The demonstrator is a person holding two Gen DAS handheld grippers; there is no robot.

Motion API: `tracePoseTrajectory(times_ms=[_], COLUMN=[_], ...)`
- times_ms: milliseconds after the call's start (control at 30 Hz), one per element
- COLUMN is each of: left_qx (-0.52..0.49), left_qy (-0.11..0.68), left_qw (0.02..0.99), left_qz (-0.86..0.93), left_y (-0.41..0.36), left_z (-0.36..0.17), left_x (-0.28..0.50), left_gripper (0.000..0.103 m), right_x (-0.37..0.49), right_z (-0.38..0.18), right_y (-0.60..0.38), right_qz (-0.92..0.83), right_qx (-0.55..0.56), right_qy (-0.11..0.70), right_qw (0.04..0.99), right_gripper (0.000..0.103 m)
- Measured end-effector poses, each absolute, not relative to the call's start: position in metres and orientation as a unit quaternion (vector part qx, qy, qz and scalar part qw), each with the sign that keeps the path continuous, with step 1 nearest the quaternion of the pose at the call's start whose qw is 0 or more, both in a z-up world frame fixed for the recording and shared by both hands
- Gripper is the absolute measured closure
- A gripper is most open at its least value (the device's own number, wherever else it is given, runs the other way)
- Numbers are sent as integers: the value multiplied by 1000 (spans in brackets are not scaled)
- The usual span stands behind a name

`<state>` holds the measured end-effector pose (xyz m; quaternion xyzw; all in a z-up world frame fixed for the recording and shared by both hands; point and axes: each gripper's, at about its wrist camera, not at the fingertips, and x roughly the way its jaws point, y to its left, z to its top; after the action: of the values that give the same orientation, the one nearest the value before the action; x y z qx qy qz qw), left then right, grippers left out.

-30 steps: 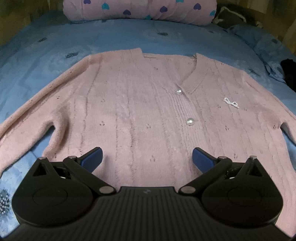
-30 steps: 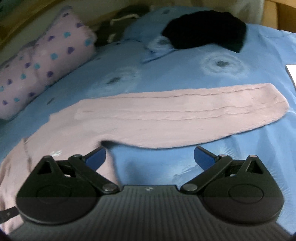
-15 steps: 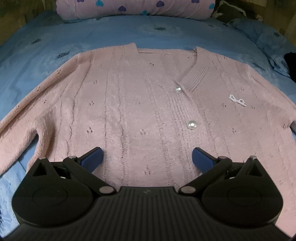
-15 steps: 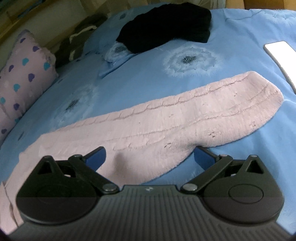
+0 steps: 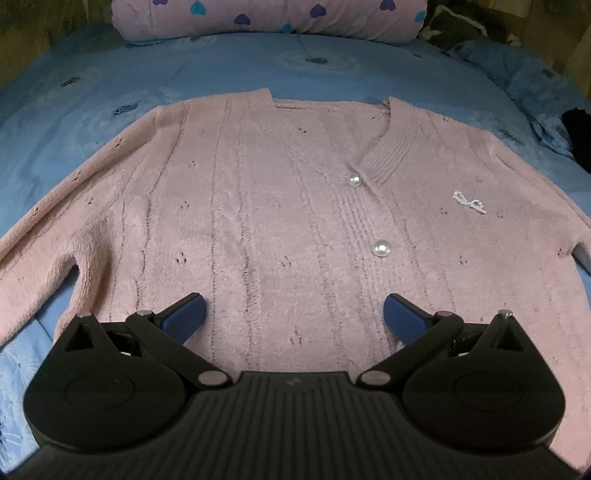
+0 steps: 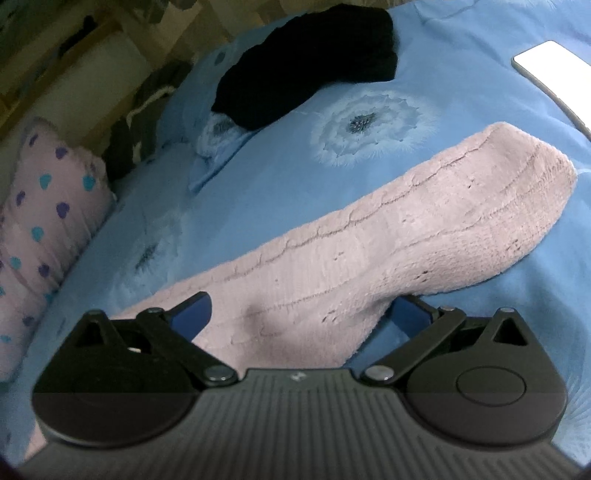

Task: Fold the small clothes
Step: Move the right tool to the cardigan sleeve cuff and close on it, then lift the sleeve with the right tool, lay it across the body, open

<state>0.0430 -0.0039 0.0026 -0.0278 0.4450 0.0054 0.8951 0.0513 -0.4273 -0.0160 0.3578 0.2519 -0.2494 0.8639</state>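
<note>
Looking along my left gripper (image 5: 293,314), I see the pink cardigan (image 5: 280,206) spread flat, front up, on the blue bed (image 5: 110,70). Its V-neck points away from me, toward the pink pillow (image 5: 266,16) with hearts at the head of the bed. Two pearl buttons (image 5: 381,247) run down the placket, and a small sparkly bow (image 5: 470,201) sits on the chest to the right of them. My left jaws stand wide apart, holding nothing, low over the cardigan's lower front; I cannot tell whether they touch the knit.

On my right gripper (image 6: 303,312) the jaws are also spread wide, with nothing clamped. The cardigan's sleeve (image 6: 406,236) lies between the two blue pads and stretches away up and to the right across the bedspread, cuff at the far end. The right pad is partly hidden under the sleeve's edge. Beyond the sleeve a black garment (image 6: 310,62) lies on a rumpled bit of blue cloth. A white flat object (image 6: 550,70) lies at the right edge, and the same pillow is at the left.
</note>
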Motion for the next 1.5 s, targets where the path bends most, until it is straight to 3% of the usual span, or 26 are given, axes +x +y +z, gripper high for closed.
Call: tracePoseTrajectory(times_ms=[67, 167, 233, 267, 333, 433, 733, 1033, 1200, 1500], left_qx=[-31, -41, -45, -45, -46, -53, -66, -144, -164, -144], left_qy=[446, 445, 443, 441, 440, 440, 437, 416, 412, 413], left_qw=[895, 895, 896, 896, 897, 897, 897, 896, 893, 897], left_qz=[4, 2, -3, -5, -8, -10, 6, 58, 72, 62], left_y=[-1, 3, 6, 8, 11, 17, 39, 91, 107, 100], left_z=[4, 7, 10, 12, 14, 18, 28, 41, 46, 45], left_x=[43, 43, 42, 41, 39, 38, 37, 38, 36, 36], left_gripper=[0, 0, 0, 0, 0, 0, 0, 0, 0, 0], right_x=[48, 43, 47, 48, 53, 58, 72, 86, 83, 96], right_z=[-15, -15, -14, -14, -14, -11, 56, 118, 101, 16], right_y=[-431, -436, -439, -441, -445, -449, -412, -285, -207, -133], right_qz=[-252, -272, -289, -297, -305, -305, -178, 35, 153, 244], right_qx=[372, 376, 361, 353, 344, 333, 264, 151, 74, 45], right_qy=[237, 216, 218, 219, 223, 230, 207, 166, 166, 315], right_qw=[862, 859, 859, 860, 859, 862, 925, 974, 971, 916], right_gripper=[2, 14, 33, 37, 66, 84, 88, 88, 88, 83])
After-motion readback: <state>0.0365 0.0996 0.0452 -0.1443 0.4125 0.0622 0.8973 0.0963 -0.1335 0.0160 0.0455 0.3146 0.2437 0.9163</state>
